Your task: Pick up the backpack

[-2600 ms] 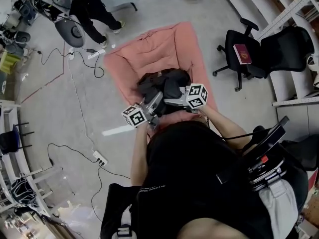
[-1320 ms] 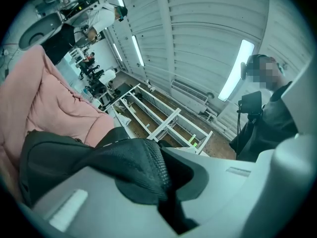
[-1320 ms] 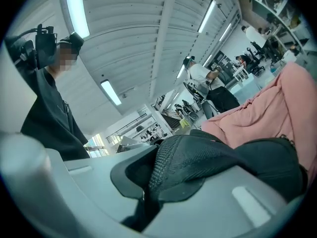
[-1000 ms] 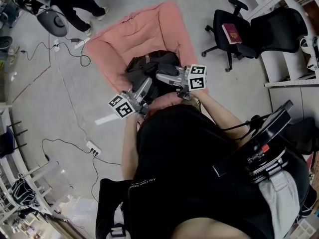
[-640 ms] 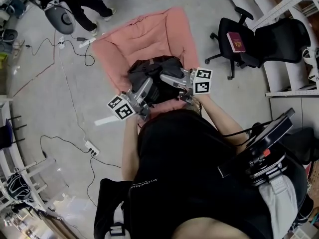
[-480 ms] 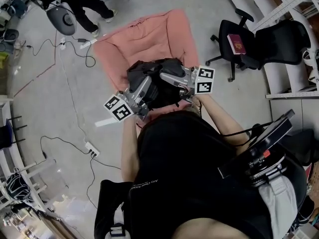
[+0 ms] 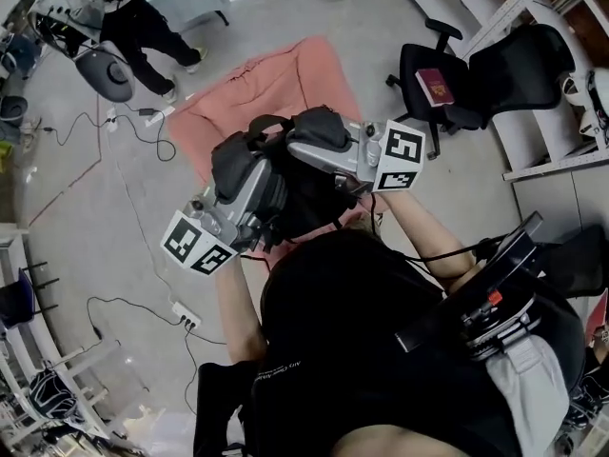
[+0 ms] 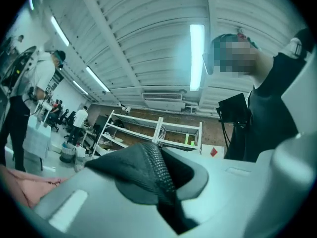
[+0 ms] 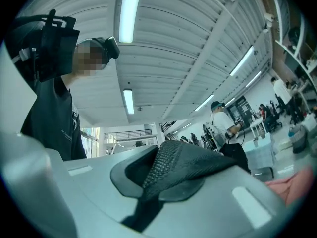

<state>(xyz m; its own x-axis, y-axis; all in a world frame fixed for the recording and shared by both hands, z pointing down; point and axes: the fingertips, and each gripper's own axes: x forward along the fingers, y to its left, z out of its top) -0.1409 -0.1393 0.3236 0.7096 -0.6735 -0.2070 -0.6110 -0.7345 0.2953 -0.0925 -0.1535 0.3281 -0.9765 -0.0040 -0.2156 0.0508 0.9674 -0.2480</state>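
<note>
The black backpack (image 7: 285, 184) hangs in the air above the pink floor cushion (image 7: 276, 89), lifted by both grippers. My left gripper (image 7: 236, 181) holds it at the left, its marker cube low at the left. My right gripper (image 7: 328, 149) holds it at the top right. In the left gripper view the jaws (image 8: 163, 197) pinch a black mesh strap (image 8: 151, 167); they have just eased open slightly, and the strap stays clamped. In the right gripper view the jaws (image 9: 148, 202) clamp a matching mesh strap (image 9: 171, 172). Both cameras look up at the ceiling.
Two black office chairs (image 7: 504, 69) stand at the right, one with a red book (image 7: 433, 84) on its seat. White shelving (image 7: 557, 160) lies beyond them. Cables and a power strip (image 7: 186, 317) run over the floor at the left. A person (image 7: 143, 27) stands at the top left.
Both grippers have risen with the backpack, which has come up off the pink cushion. Both grippers have rolled, and the left marker cube has swung lower and leftward.
</note>
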